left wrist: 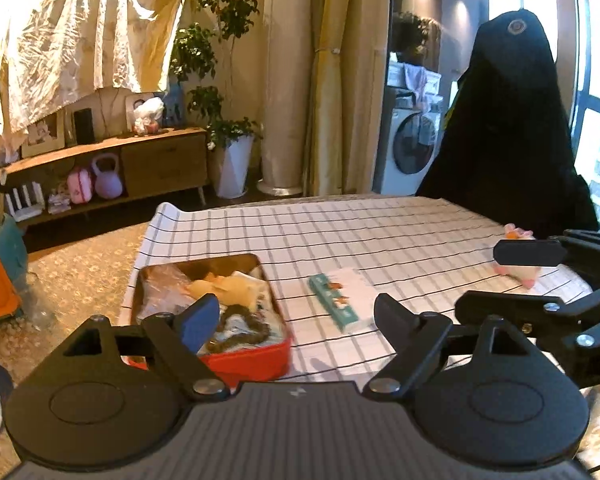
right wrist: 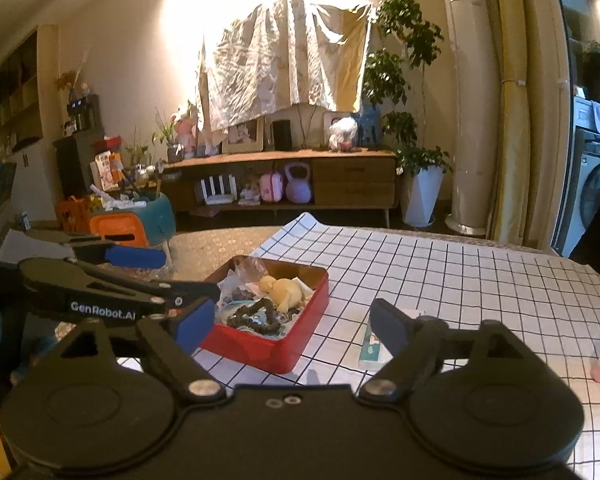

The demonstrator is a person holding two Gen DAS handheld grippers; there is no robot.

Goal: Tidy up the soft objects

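Covering the table is a checked cloth (left wrist: 380, 232); red tin (right wrist: 268, 344) already holds soft bits, pink plush (left wrist: 518, 270) lies far right. Left gripper (left wrist: 296, 320) and right gripper (right wrist: 292, 320) gape empty. Approach plush low, pinch mid-body.

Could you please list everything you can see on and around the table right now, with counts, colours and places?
tin box: one, red, near left part of the table, open.
yellow soft toy: one, lying inside the tin box.
bead string: one, dark brown, inside the tin box.
tablecloth: one, white with dark grid, covering the table.
small packet: one, teal and white, flat on the tablecloth right of the tin box.
pink soft toy: one, pink and white, far right on the tablecloth.
kettlebell: one, lilac, on the sideboard's lower shelf.
potted plant: one, green in a white pot, beside the sideboard.
left claw: open, empty.
right claw: open, empty.
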